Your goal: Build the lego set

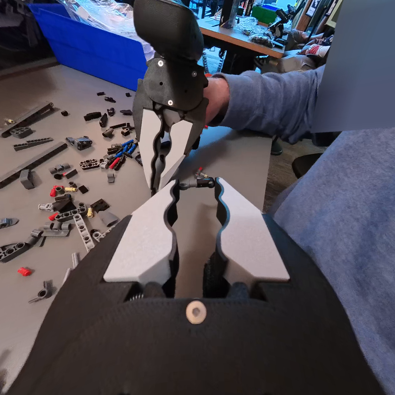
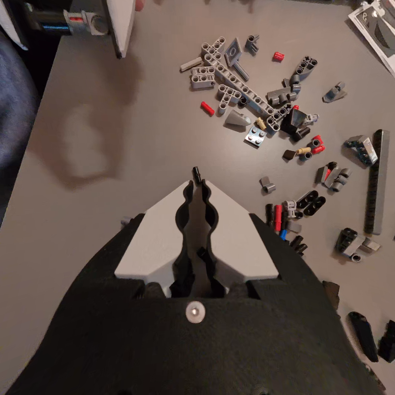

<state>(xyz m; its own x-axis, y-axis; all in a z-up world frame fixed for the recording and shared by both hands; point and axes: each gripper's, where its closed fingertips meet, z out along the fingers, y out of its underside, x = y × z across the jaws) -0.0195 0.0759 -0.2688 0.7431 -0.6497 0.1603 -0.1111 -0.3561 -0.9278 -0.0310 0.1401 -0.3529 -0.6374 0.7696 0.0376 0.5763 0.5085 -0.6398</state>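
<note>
Left gripper (image 1: pixel 195 183) jaws pinch a grey-and-black connector (image 1: pixel 196 183); right gripper (image 2: pixel 197 181) jaws pinch a black pin (image 2: pixel 196 174).

Two hand-held grippers (image 1: pixel 195 181) (image 2: pixel 197 181), one blue bin (image 1: pixel 89 47), one booklet (image 2: pixel 376 32).

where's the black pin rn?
Right wrist view: the black pin is pinched at the tips of the right gripper, poking out past them above bare table, left of the loose parts pile.
</note>
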